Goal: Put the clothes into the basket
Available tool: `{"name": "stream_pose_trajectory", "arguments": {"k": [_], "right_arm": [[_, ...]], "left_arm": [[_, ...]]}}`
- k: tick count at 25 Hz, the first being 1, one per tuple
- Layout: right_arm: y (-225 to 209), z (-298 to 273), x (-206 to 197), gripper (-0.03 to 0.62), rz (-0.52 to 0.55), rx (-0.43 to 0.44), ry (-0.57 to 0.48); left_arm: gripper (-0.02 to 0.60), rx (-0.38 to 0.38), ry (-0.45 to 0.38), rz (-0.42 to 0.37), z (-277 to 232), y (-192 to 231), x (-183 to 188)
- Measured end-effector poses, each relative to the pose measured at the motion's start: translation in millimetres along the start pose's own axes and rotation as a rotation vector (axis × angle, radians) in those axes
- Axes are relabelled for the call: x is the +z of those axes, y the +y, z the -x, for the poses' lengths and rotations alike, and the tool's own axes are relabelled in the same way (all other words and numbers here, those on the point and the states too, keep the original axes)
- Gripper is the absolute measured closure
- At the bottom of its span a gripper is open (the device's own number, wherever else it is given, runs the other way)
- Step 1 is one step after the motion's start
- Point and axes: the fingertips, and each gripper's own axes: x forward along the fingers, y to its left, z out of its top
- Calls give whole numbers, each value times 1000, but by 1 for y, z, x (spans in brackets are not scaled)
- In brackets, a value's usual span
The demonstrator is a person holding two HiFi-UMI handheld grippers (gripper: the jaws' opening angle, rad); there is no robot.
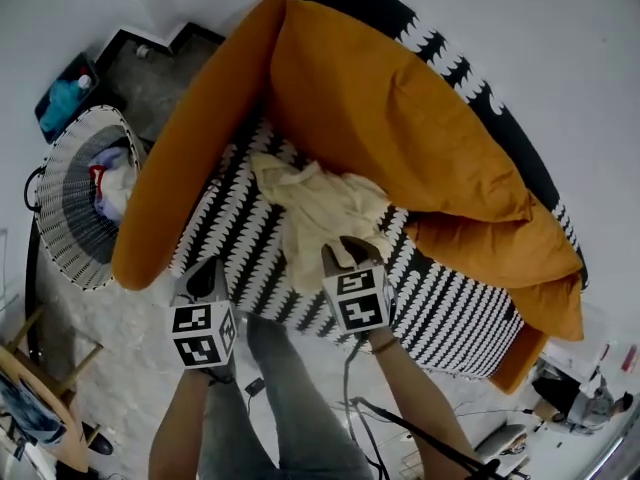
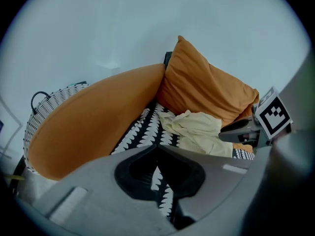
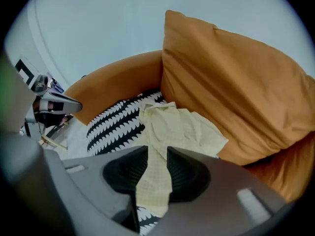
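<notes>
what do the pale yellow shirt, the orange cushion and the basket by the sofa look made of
Shirt: thin matte woven cloth, probably cotton; it lies in soft creases with a faint check.
Orange cushion: matte fabric cover over soft filling, judging by its plump, wrinkled shape.
Basket: white open weave, wire or cord; too small to tell which.

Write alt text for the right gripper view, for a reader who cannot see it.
The right gripper, jaws open, hangs over a crumpled pale yellow shirt on a black-and-white patterned sofa seat. A large orange cushion stands behind the shirt at right, an orange bolster curves along the left.
</notes>
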Motion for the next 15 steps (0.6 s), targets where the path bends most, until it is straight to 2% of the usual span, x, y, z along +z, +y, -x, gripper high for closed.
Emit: {"name": "stream_pose_trajectory", "arguments": {"k": [8,15], "right_arm": [[0,-36,-13,467,39,29,69],[0,-58,-27,467,36,53,120]], "left_arm": [[586,-3,15,35,-26,-1,0],[586,-14,57,8,-43,-7,-8]]}}
